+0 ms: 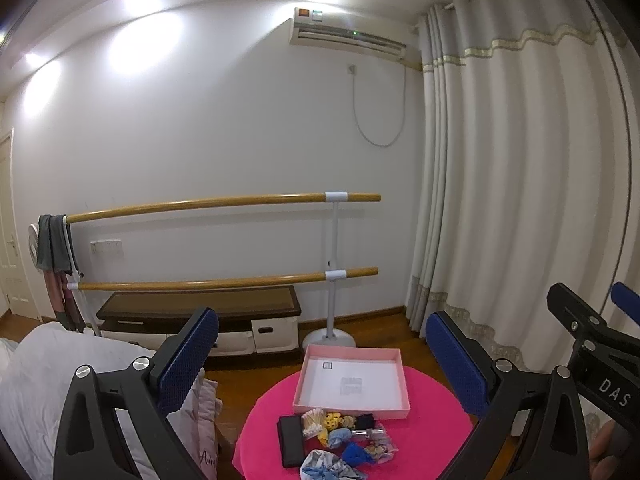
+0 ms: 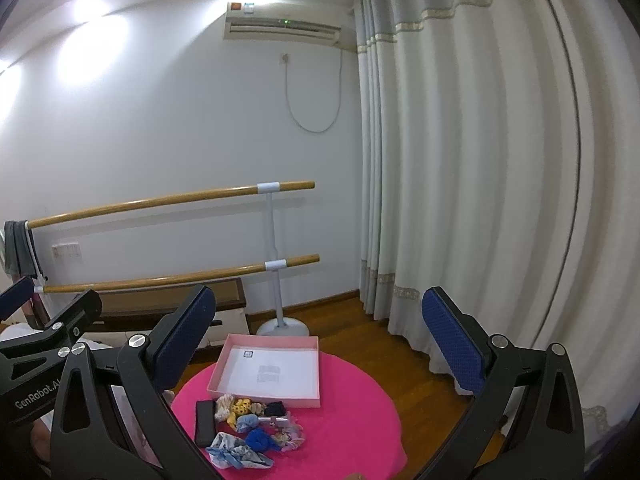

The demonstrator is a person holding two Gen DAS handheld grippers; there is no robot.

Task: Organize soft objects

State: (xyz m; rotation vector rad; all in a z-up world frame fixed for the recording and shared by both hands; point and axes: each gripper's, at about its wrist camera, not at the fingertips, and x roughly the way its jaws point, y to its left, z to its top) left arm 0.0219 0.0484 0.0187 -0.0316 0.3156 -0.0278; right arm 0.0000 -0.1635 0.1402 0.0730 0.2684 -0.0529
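Observation:
A round table with a bright pink cloth stands below both grippers. On it rests an open pink box with a white bottom and nothing soft in it. In front of the box lies a heap of hair scrunchies: yellow, beige, black, light blue, deep blue, and a blue-and-white patterned one at the front. A flat black case lies at the heap's left. My left gripper and right gripper hang open above the table, holding nothing.
A ballet barre stand with two wooden rails stands against the white wall, above a low dark cabinet. Long curtains fill the right side. White bedding lies at the left. Wooden floor surrounds the table.

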